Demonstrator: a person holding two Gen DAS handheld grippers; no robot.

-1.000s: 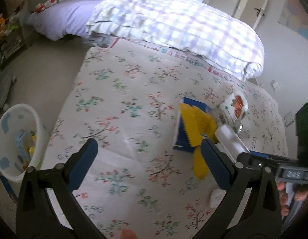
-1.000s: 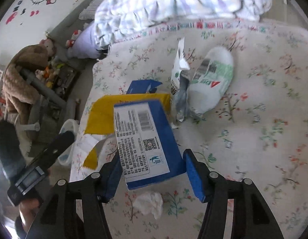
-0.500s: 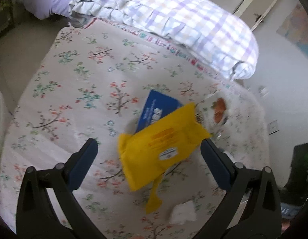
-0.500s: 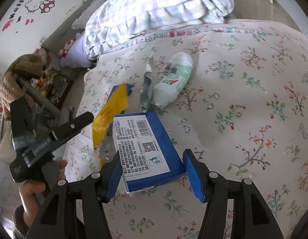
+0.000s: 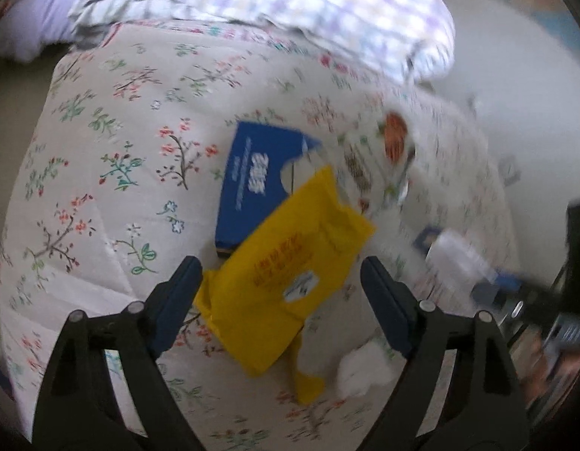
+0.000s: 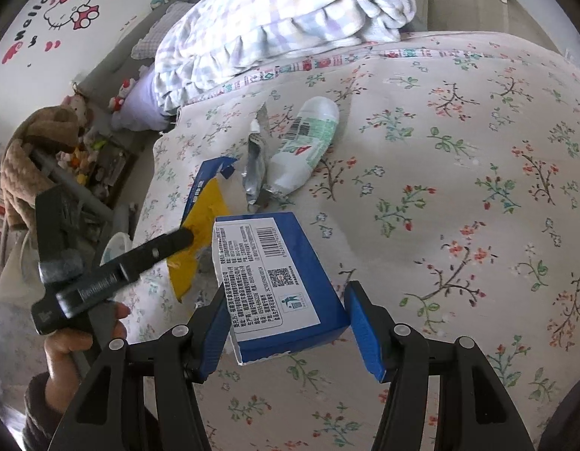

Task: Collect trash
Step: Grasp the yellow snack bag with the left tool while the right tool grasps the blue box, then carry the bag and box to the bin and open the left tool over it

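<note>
Item 1, left gripper (image 5: 280,282): its jaws were closing, with the yellow bag (image 5: 286,274) lying between them on the flowered bedspread (image 5: 102,143); no pad was seen pressing on it yet. Risk judged: the thin, slack bag could be pinched at one edge only and slide out, or the bedspread could be caught up with it.

Item 2, flat blue box (image 5: 252,184): partly covered by the far end of the yellow bag, just ahead of the left jaws. It could be dragged along if the bag were lifted.

Item 3, crumpled tissue (image 5: 365,370): found just right of the left jaws, apart from the bag; easily overlooked.

Item 4, right gripper (image 6: 286,319): held half open, clamped on a blue carton (image 6: 278,282). The grip sat at the carton's near end, so tilting was judged possible.

Item 5, silver wrapper (image 6: 256,165) and white-and-green pouch (image 6: 305,143): lying ahead of the right gripper, uncollected.

Containers: the carton's contents could not be told.
</note>
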